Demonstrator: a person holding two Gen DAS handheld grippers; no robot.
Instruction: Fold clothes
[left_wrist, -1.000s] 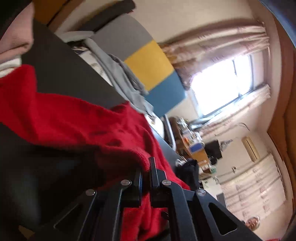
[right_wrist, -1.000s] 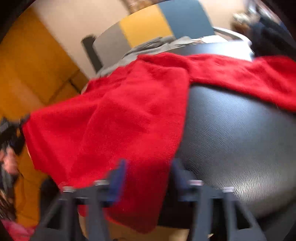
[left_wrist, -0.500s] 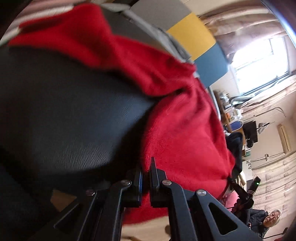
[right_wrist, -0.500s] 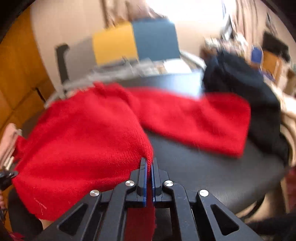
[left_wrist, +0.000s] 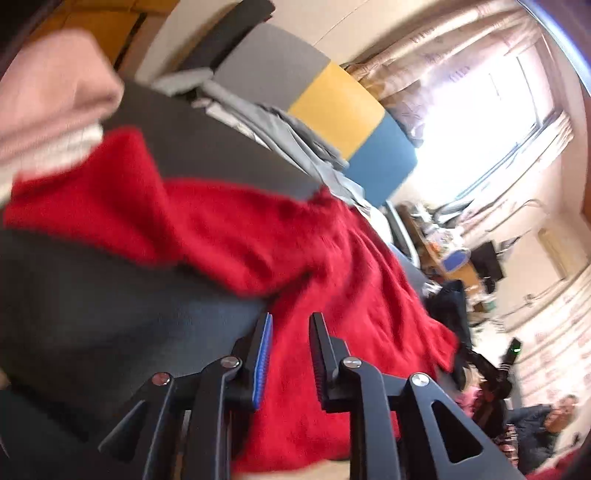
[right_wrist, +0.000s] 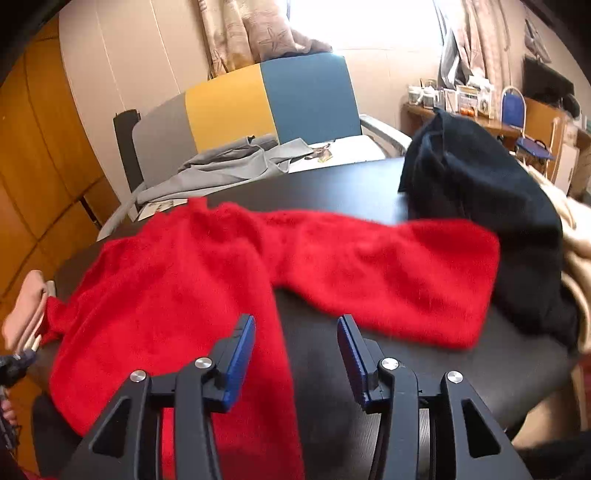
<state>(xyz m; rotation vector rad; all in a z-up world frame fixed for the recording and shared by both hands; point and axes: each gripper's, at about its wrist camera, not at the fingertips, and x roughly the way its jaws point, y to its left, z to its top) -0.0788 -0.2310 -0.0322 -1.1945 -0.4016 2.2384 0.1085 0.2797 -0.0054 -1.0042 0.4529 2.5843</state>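
A fuzzy red sweater (right_wrist: 192, 280) lies spread on a dark round table (right_wrist: 332, 184), one sleeve (right_wrist: 399, 273) stretched to the right, its hem hanging over the near edge. My right gripper (right_wrist: 295, 328) is open and empty just above the hem's right edge. In the left wrist view the sweater (left_wrist: 332, 295) drapes across the table (left_wrist: 110, 302) and my left gripper (left_wrist: 290, 328) is open over its body, holding nothing.
A dark navy garment (right_wrist: 487, 206) and a cream one (right_wrist: 576, 236) lie piled at the table's right. A pink folded garment (left_wrist: 48, 107) sits at the left. A grey garment (right_wrist: 229, 166) lies behind on a grey, yellow and blue bench (right_wrist: 266, 99).
Both grippers were shut on the sweater's hem half a second ago and have opened, letting it go. The sweater now lies flat with its sleeve out to the right.
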